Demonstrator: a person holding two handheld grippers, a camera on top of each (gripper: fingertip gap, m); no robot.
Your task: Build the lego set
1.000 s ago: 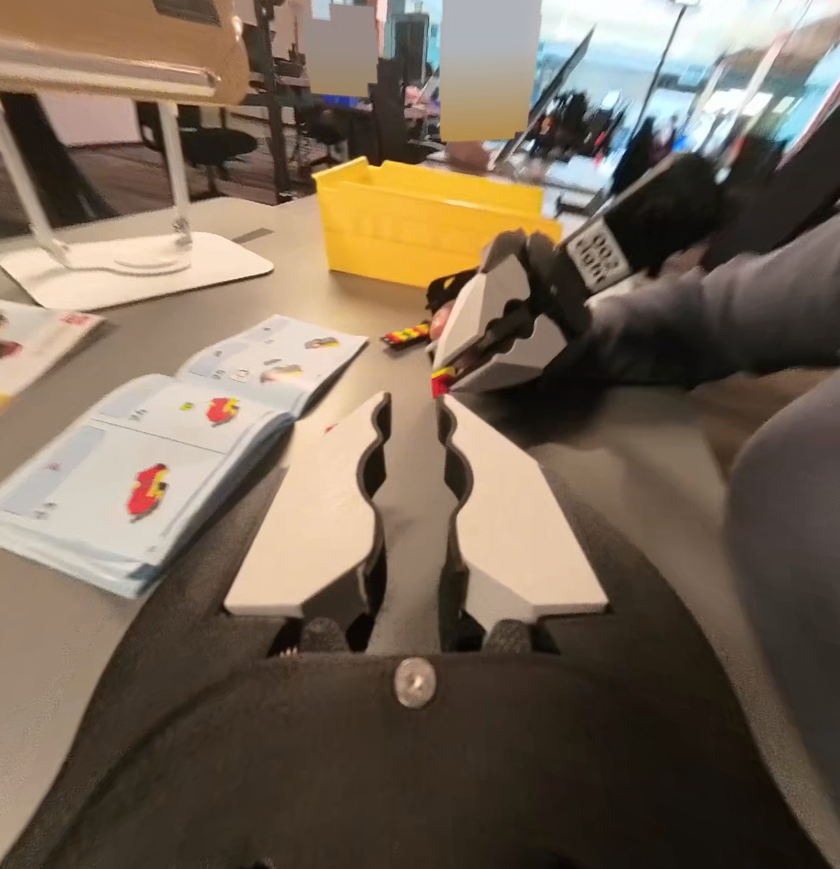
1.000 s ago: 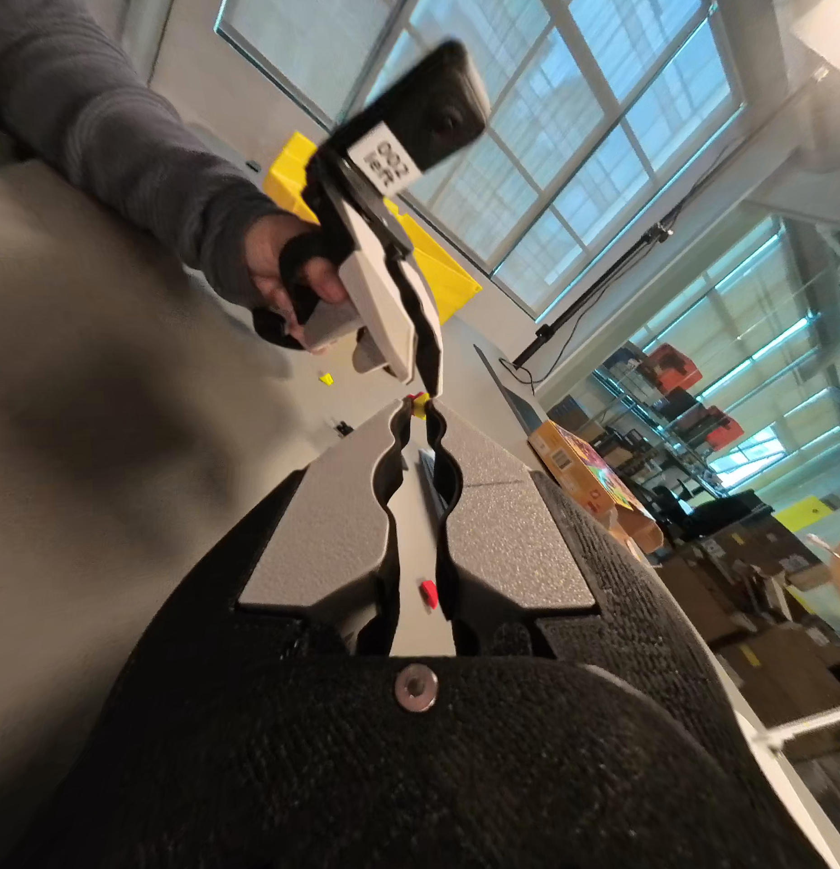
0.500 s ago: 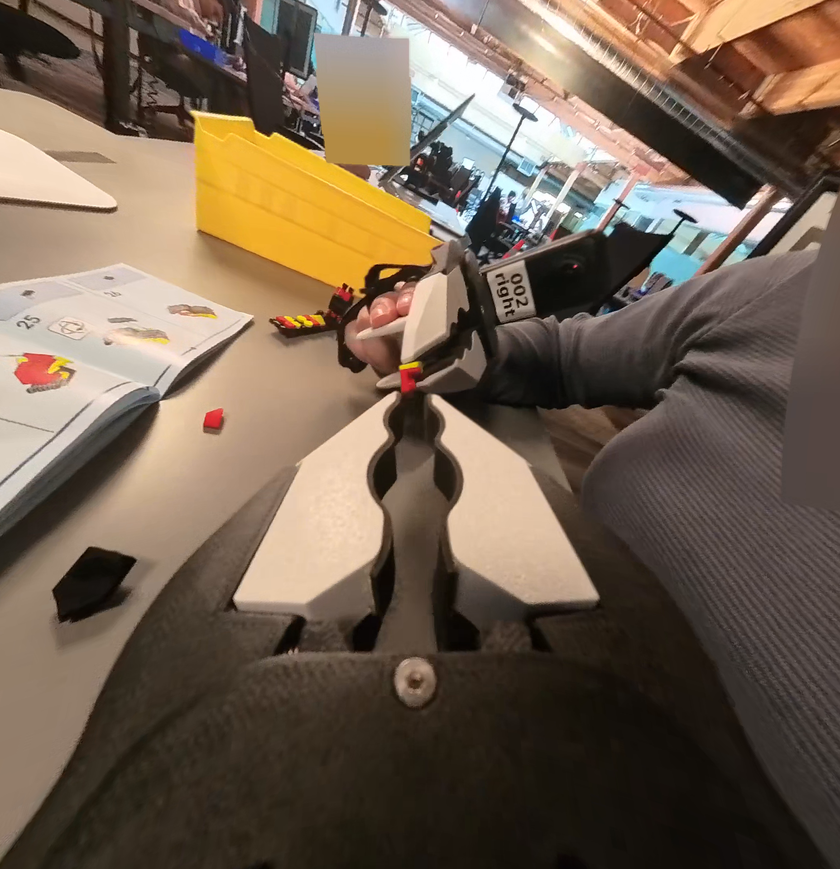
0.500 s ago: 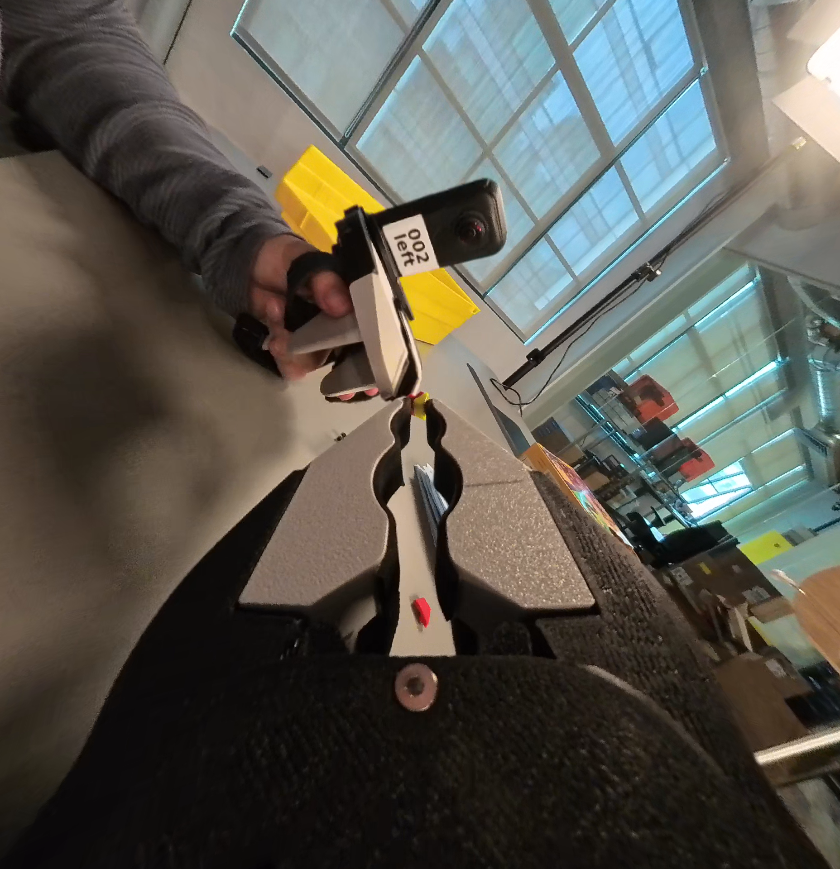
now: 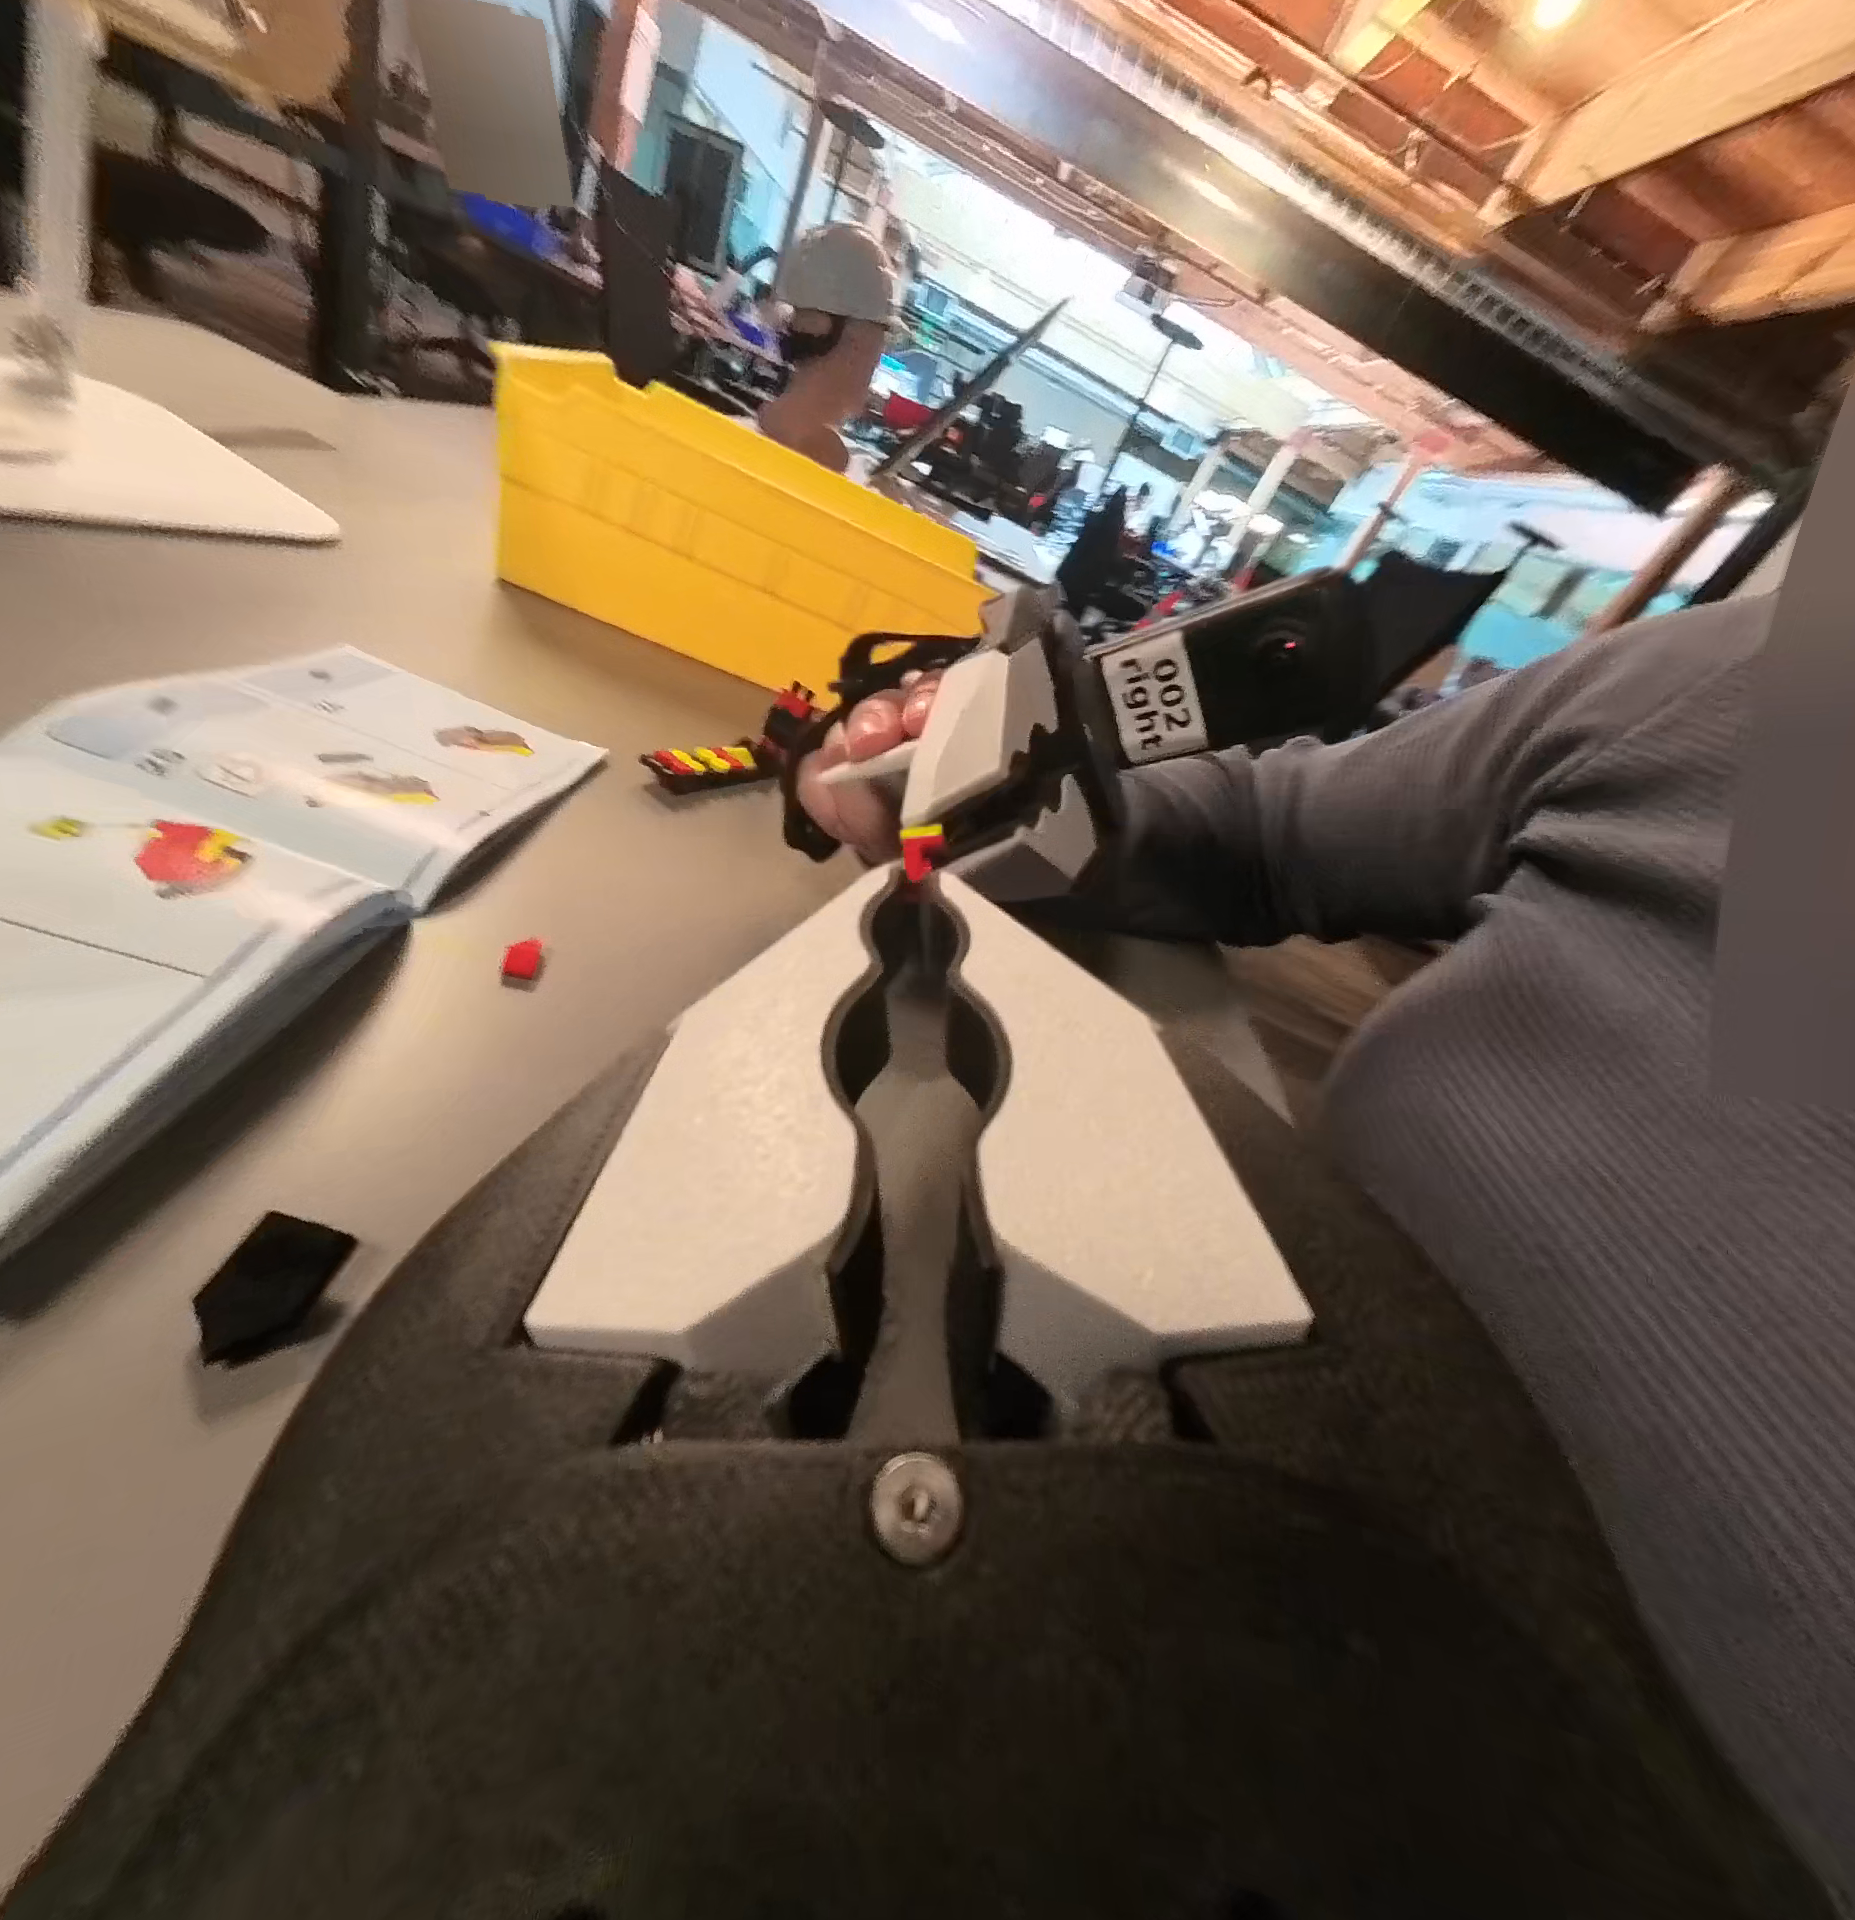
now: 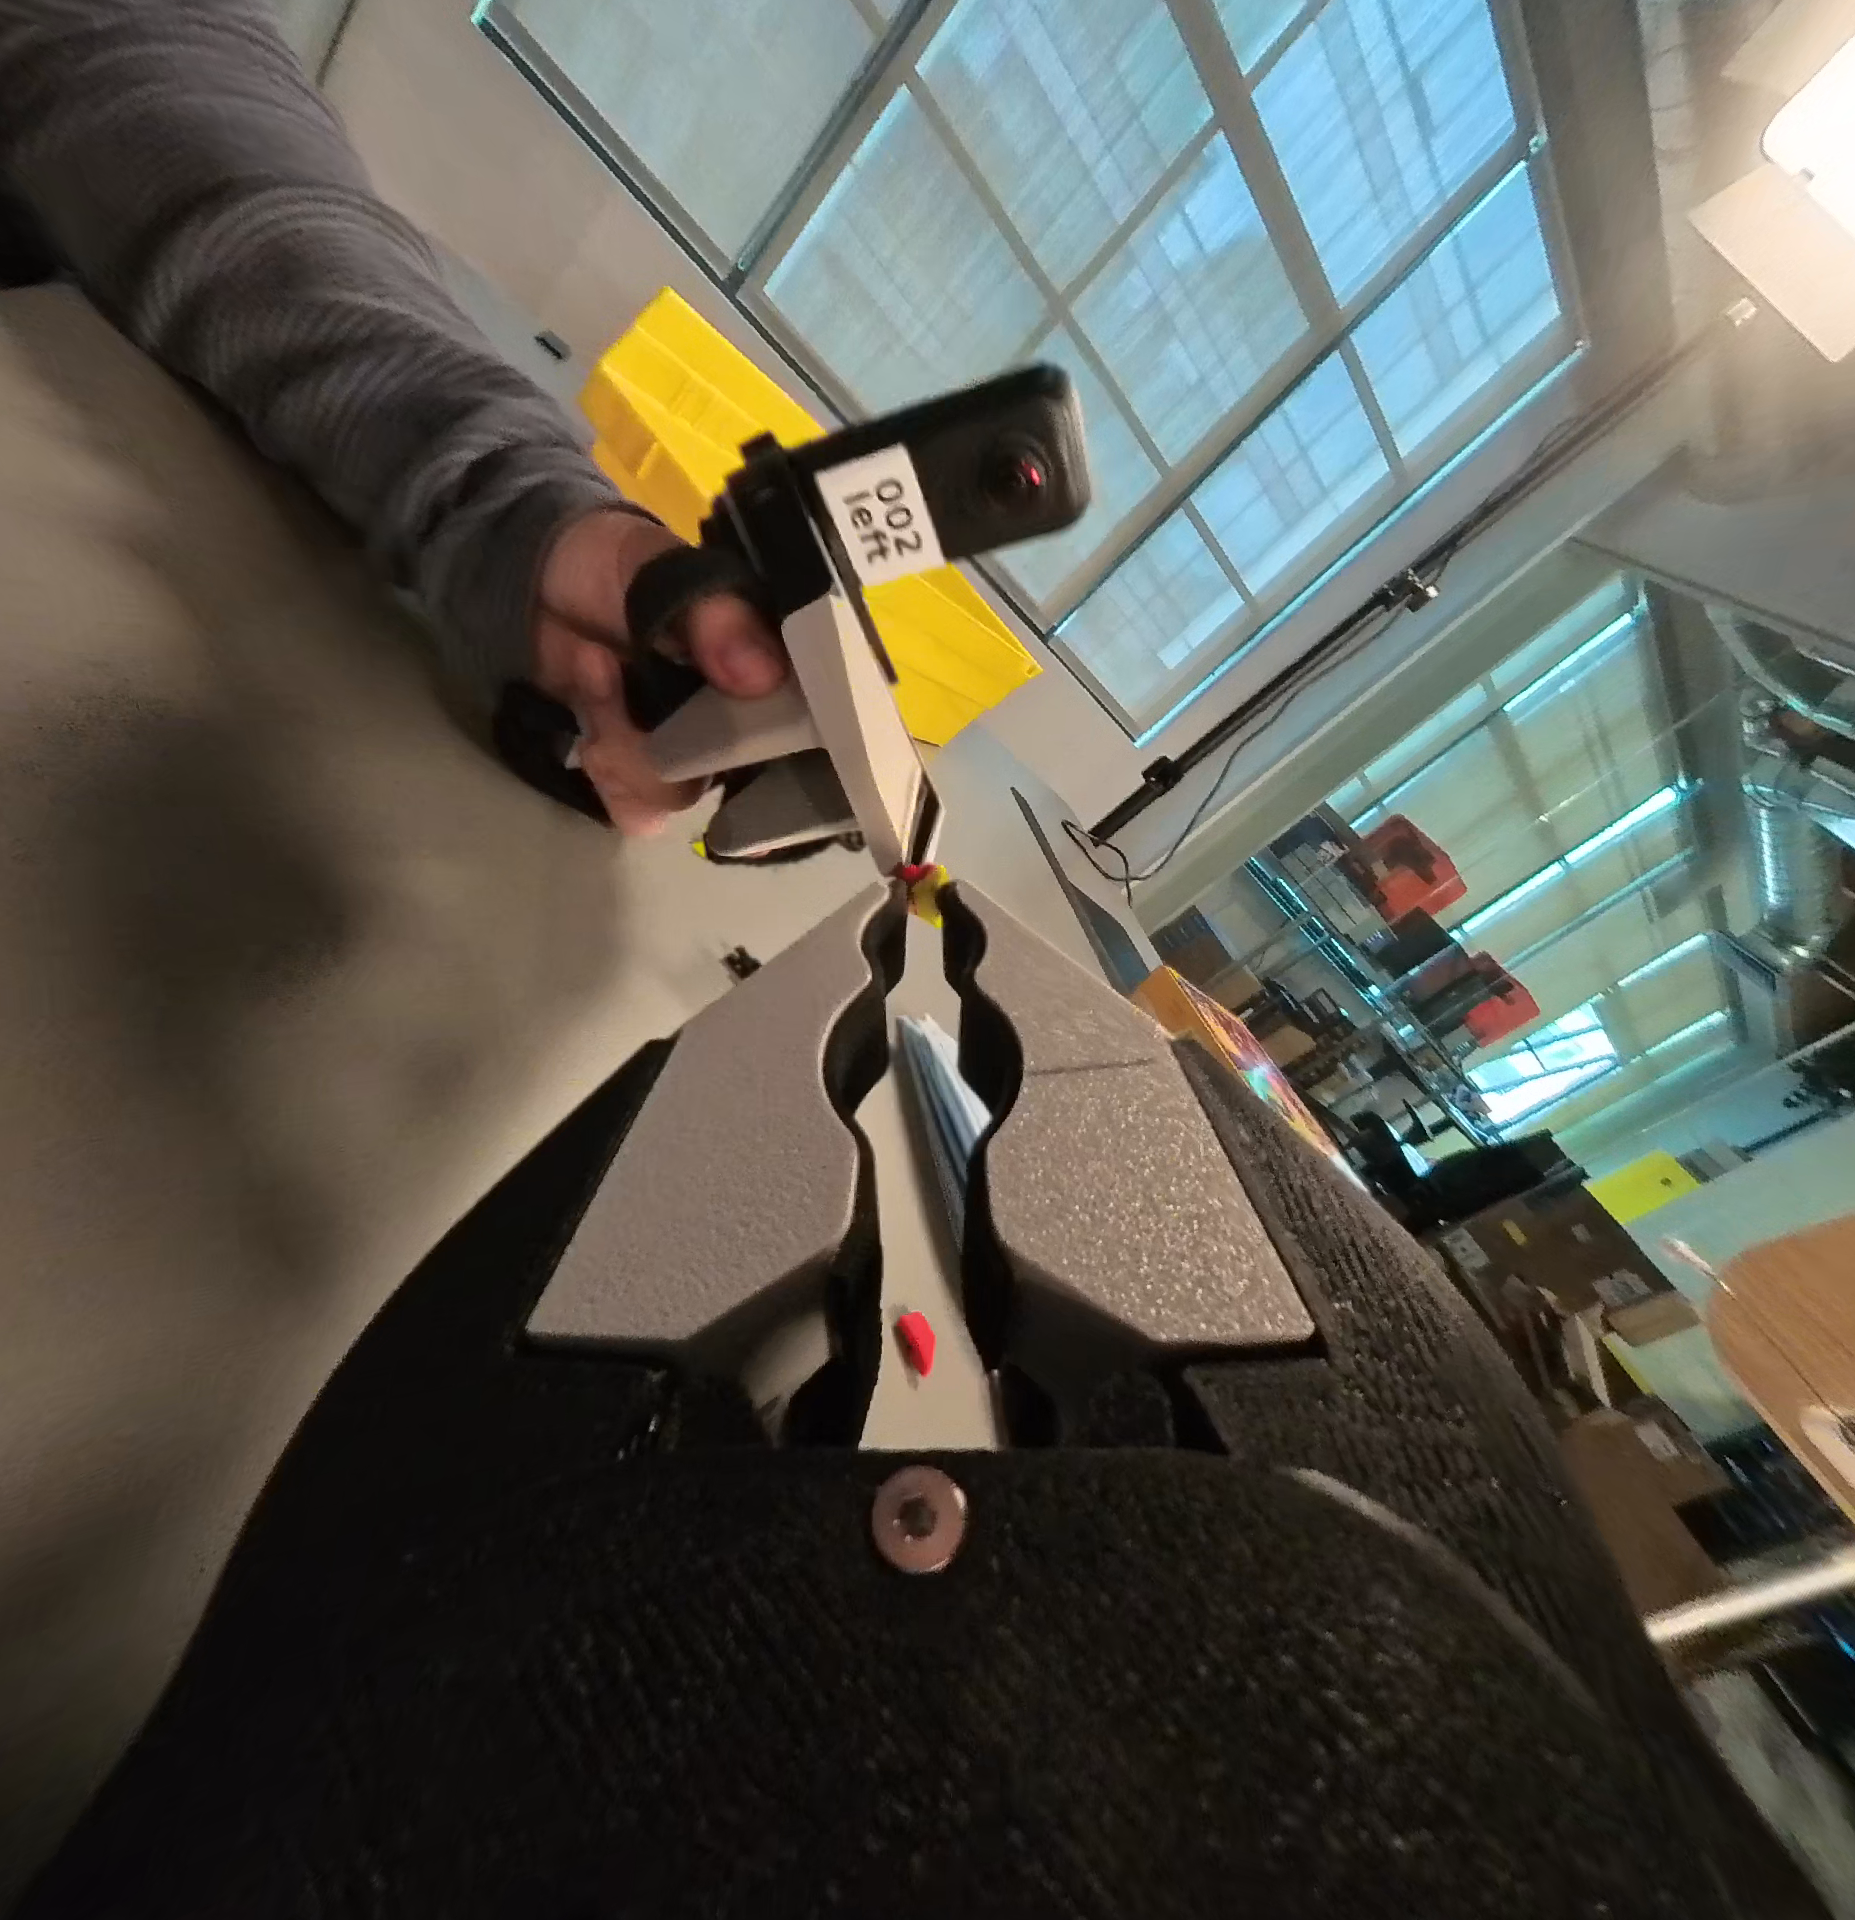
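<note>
A small red and yellow brick piece [image 5: 921, 847] is held above the grey table [image 5: 590, 894], pinched tip to tip between both grippers. My left gripper [image 5: 916, 888] is shut, with its tips on the lower red part. My right gripper [image 5: 938, 831] comes in from the right and is shut on the same piece. In the right wrist view the piece [image 6: 925, 891] sits at my right gripper's [image 6: 918, 902] tips, and the left gripper [image 6: 905, 847] comes down onto it from above. A black, red and yellow partly built strip [image 5: 710, 762] lies on the table behind.
An open instruction booklet [image 5: 227, 831] lies at the left. A loose red brick [image 5: 523, 958] and a black piece [image 5: 268, 1283] lie near it. A yellow bin [image 5: 694, 551] stands at the back, with a white lamp base [image 5: 123, 468] at far left. A person's grey sleeve [image 5: 1525, 1143] fills the right. The grippers are tip to tip, or close to it.
My left gripper has gone from open to shut and moved up to the right gripper's tips. Both grippers have lifted and tilted, staying joined on the small piece.
</note>
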